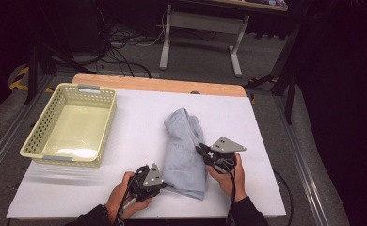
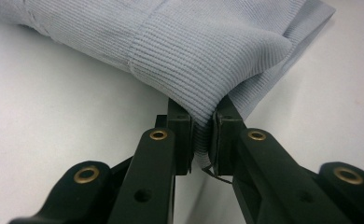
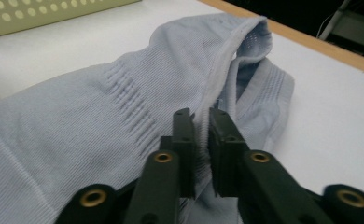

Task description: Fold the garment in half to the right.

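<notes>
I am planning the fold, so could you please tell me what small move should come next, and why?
Probably lift both grippers a little together: the left gripper and right gripper are each shut on the cloth, which lies bunched beside the basket.

Legible markings: none. No text, label, brand, number or sign can be read on the pale blue garment [image 1: 185,149], the perforated basket [image 1: 70,123] or the tabletop [image 1: 139,136]. Items on the far desk at 1 o'clock in the high view are too small and blurred to tell whether they carry any print.
</notes>
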A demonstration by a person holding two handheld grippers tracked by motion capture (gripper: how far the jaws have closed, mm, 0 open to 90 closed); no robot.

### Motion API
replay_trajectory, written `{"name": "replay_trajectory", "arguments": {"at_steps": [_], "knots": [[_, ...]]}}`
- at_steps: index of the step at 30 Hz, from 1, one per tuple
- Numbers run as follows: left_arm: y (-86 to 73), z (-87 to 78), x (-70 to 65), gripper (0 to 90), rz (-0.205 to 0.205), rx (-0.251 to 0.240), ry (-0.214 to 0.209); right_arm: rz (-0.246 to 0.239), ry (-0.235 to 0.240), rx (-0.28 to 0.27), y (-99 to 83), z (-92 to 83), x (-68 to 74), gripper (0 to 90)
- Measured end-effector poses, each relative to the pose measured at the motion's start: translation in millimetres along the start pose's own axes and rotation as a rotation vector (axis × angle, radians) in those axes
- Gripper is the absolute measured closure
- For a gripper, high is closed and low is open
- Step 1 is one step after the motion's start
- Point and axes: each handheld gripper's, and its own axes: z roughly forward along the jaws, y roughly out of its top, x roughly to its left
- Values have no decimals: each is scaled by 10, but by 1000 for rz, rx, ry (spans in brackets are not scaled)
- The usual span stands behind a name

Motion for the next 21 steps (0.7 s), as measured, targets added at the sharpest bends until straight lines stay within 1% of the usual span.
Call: {"name": "replay_trajectory", "arguments": {"at_steps": [1,4,6,8,10,12,15,18,20,21], "knots": [[-3,-5,2,811,-9,5,-1,0,-5,-7,5,-34,8,854],[-6,-6,0,806,-8,3,3,-5,-16,-38,24,-163,32,868],[-5,-4,5,797,-9,0,4,-8,-19,-42,20,-235,53,869],[-7,-8,12,780,-21,3,4,-7,-27,-42,8,-302,78,869],[-7,-7,23,772,-23,-1,-3,-7,-30,-50,4,-368,99,870],[-5,-10,23,766,-22,2,0,4,-34,-61,-10,-431,120,870],[-3,-7,26,758,-26,-1,-2,-8,-50,-30,-59,-422,136,871],[-1,-15,39,713,-24,2,-8,16,-52,34,-168,-328,94,873],[7,-31,55,685,-23,10,-23,28,-47,61,-231,-255,63,873],[9,-37,51,638,-33,13,-26,39,-44,78,-270,-204,47,873]]}}
